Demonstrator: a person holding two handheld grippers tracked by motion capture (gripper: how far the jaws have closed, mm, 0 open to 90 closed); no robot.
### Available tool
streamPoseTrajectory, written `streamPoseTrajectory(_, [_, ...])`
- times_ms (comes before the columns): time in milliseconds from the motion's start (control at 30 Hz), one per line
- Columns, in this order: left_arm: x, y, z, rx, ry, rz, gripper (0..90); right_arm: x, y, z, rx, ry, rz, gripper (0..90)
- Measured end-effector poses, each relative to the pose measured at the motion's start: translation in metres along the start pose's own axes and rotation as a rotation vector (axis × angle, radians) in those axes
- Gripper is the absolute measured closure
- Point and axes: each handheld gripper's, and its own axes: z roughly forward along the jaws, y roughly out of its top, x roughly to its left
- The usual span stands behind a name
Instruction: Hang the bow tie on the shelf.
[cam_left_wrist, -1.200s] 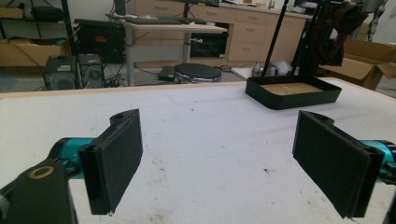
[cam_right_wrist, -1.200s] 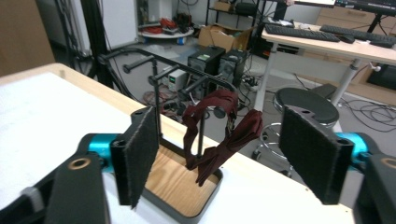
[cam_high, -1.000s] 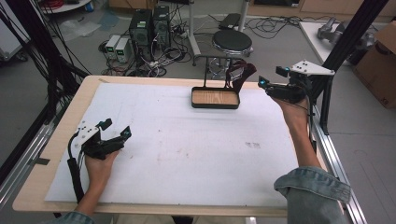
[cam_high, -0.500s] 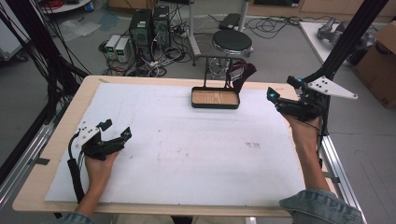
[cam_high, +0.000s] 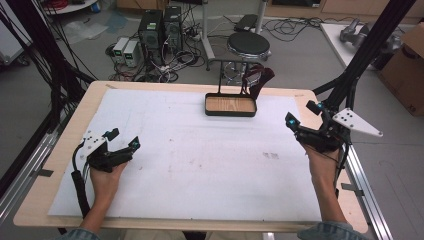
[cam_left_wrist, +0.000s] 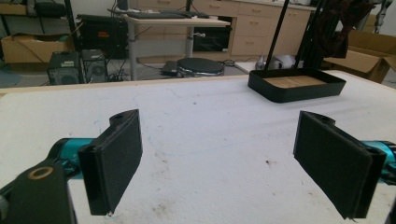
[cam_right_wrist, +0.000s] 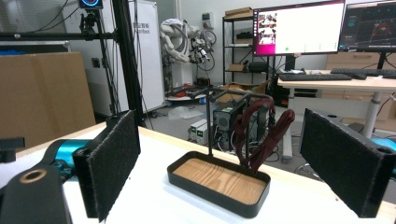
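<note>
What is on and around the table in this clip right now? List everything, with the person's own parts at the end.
tray: one, black rim with a wood-grain floor, far middle of the table, nothing lying in it
stand: one, thin black metal frame, rising from the tray's far side
cord: one bundle, dark red, draped over the stand at the tray's far right corner
table cover: one, white sheet, over most of the wooden table
stool: one, black round seat, on the floor beyond the table
computer towers: two, dark, on the floor at far left
left tool: black, open, low over the table's left side
right tool: black, open, raised at the table's right edge
</note>
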Motion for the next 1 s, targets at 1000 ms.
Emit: streamPoseTrajectory(1000, [0.0, 0.0, -0.001, 0.005, -0.001, 0.005, 15.9, 0.045, -0.1, 0.012, 0.152, 0.037, -0.016, 11.6])
